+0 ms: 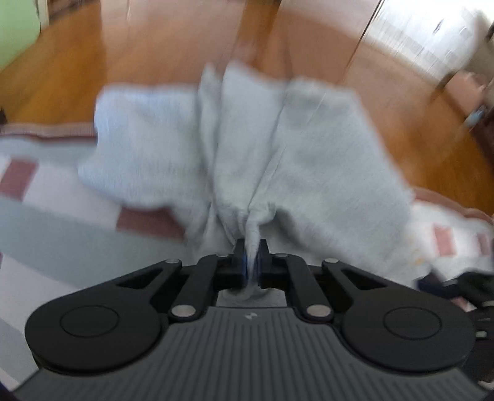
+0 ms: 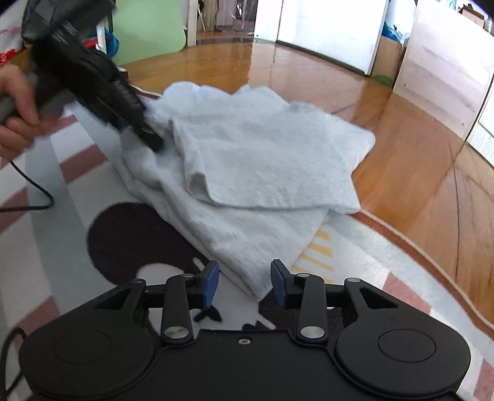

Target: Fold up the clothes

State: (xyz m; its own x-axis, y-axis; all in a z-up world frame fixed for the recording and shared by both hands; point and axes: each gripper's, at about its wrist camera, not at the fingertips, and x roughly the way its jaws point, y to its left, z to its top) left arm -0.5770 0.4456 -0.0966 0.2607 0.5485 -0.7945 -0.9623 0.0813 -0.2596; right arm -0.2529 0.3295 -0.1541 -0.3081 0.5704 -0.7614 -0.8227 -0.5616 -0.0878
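Observation:
A light grey garment (image 2: 262, 160) lies partly folded on a patterned rug, its far part over the wooden floor. My left gripper (image 1: 252, 262) is shut on a bunched edge of this garment (image 1: 247, 154), which fans out ahead of it; the left wrist view is motion-blurred. In the right wrist view the left gripper (image 2: 151, 135) shows at upper left, held by a hand, its tip at the garment's left edge. My right gripper (image 2: 244, 283) is open and empty, its blue pads (image 2: 211, 285) on either side of the garment's near corner.
The rug (image 2: 61, 191) has grey, white and pink blocks and a dark shape. A black cable (image 2: 34, 191) trails at the left. Wooden floor (image 2: 416, 172) lies beyond, with white furniture (image 2: 324, 27) and a green panel (image 2: 148, 27) at the back.

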